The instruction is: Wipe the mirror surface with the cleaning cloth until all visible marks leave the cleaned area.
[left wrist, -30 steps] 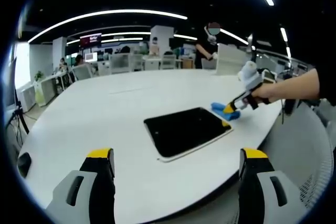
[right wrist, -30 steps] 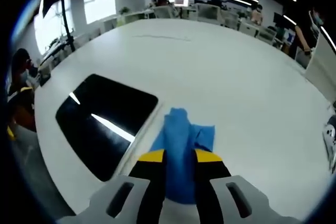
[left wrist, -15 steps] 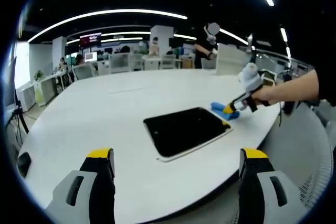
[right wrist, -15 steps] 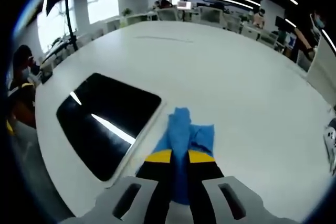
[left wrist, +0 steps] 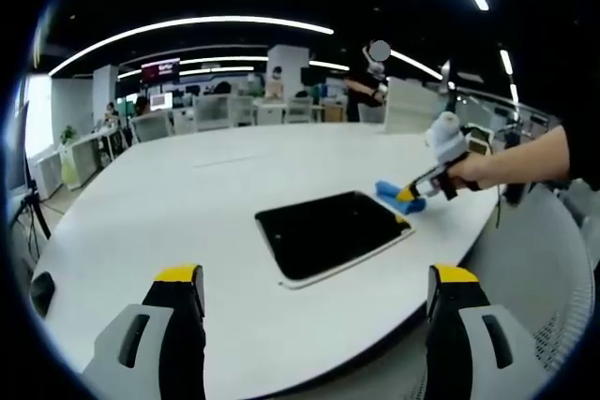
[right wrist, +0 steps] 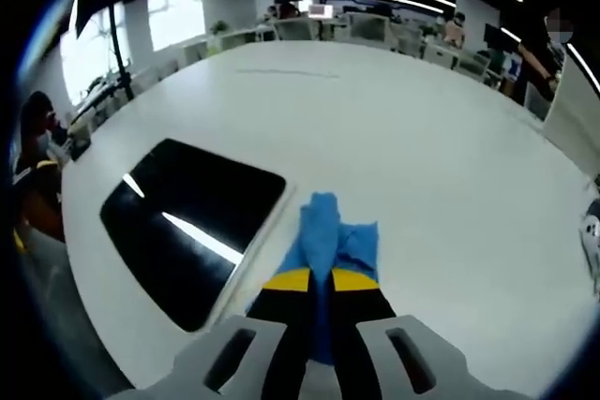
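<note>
A dark rectangular mirror (left wrist: pixel 330 233) with a pale rim lies flat on the white table (left wrist: pixel 169 203); in the right gripper view the mirror (right wrist: pixel 192 214) reflects a ceiling light strip. A blue cleaning cloth (right wrist: pixel 330 243) sits just past the mirror's right corner, and my right gripper (right wrist: pixel 321 289) is shut on its near part. In the left gripper view the right gripper (left wrist: pixel 411 196), held by a hand, pinches the cloth (left wrist: pixel 392 194) at the mirror's far right corner. My left gripper (left wrist: pixel 314 288) hangs open above the table's near edge, short of the mirror, with nothing between its jaws.
The table's curved near edge (left wrist: pixel 356 353) runs under the left gripper. Desks, chairs and screens (left wrist: pixel 216 110) fill the office behind, with a person (left wrist: pixel 370 81) standing at the back. A white mesh chair (left wrist: pixel 553 269) stands at the right.
My right gripper's jaws have closed in from loosely around the cloth to tight on it. The cloth bunched slightly. The left gripper and the mirror have not moved.
</note>
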The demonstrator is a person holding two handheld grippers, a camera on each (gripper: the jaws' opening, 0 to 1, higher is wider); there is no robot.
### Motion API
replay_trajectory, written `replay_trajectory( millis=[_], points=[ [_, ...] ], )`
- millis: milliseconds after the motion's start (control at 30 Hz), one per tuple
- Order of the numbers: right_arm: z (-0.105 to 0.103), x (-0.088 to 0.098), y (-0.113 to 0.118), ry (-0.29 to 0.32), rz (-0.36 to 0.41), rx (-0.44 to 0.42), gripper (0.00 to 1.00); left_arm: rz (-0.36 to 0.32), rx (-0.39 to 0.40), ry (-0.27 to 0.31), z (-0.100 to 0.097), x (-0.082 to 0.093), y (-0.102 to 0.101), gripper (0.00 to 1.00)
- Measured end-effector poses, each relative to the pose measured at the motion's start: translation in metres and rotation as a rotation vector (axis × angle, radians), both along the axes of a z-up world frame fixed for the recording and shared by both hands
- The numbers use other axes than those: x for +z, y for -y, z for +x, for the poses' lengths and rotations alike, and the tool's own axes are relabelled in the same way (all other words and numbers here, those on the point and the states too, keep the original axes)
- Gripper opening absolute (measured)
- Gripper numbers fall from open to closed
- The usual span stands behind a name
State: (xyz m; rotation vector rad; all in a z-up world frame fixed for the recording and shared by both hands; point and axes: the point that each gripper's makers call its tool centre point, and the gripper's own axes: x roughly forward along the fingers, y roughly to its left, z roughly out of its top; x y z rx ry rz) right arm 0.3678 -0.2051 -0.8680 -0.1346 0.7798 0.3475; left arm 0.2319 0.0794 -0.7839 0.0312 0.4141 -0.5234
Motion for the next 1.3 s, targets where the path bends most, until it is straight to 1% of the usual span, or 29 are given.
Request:
replay_trajectory(
  millis=[33,200,333,667,733,833,967,1133,1300],
  points=[
    [0.001,0.001,0.000,0.003,0.010,-0.009,0.01,0.000,0.000,0.000,0.000,0.000,0.000,0.99],
    [0.016,0.023,-0.010,0.067,0.059,-0.021,0.00,-0.001,0.000,0.000,0.000,0.000,0.000,0.99],
    [0.022,0.029,-0.016,0.075,0.084,-0.024,0.01,-0.001,0.002,0.001,0.000,0.000,0.000,0.99],
    [0.026,0.025,-0.040,0.044,0.116,-0.009,0.01,-0.002,-0.001,0.003,0.000,0.000,0.001,0.99],
    [0.029,0.025,-0.045,0.053,0.112,-0.004,0.01,0.000,-0.004,-0.004,-0.001,-0.001,0.001,0.99],
    [0.032,0.024,-0.052,0.047,0.119,0.002,0.01,0.000,-0.004,-0.003,-0.001,-0.001,0.001,0.99],
    [0.034,0.019,-0.059,0.033,0.099,0.011,0.01,0.000,-0.005,-0.003,-0.001,-0.001,0.001,0.98],
    [0.036,0.014,-0.061,0.021,0.083,0.005,0.01,0.000,-0.002,0.000,0.000,-0.001,0.001,0.98],
    [0.034,0.006,-0.062,-0.006,0.060,-0.001,0.01,-0.001,-0.007,0.000,-0.001,-0.001,0.002,0.99]
  ],
)
